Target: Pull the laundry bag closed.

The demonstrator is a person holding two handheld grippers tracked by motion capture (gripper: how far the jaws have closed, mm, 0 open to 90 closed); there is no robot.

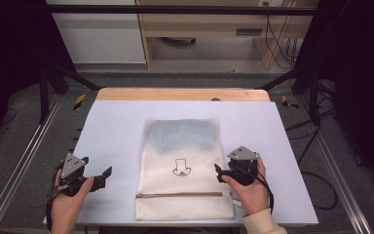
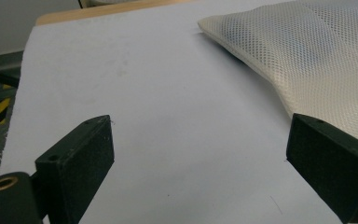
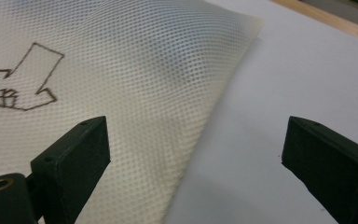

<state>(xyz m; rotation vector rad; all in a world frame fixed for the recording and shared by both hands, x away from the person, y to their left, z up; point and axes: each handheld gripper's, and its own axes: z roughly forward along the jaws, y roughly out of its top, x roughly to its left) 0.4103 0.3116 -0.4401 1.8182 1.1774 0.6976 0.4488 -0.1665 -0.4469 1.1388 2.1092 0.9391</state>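
Observation:
A cream mesh bag (image 1: 182, 165) lies flat in the middle of the white table mat (image 1: 112, 126), with something blue-grey inside its far half, a brown arrow drawing at its centre and a zipper (image 1: 179, 195) across its near end. My left gripper (image 1: 108, 176) rests open on the mat, left of the bag (image 2: 307, 56), with nothing between its jaws (image 2: 200, 154). My right gripper (image 1: 218, 171) is open at the bag's right edge; one jaw hovers over the mesh (image 3: 135, 74), the other over bare mat (image 3: 196, 149).
The mat covers a wooden table whose far edge (image 1: 182, 93) shows beyond it. Metal frame rails (image 1: 17, 161) run along both sides. Cables (image 1: 316, 161) lie on the floor at the right. A cabinet and desk stand beyond the table.

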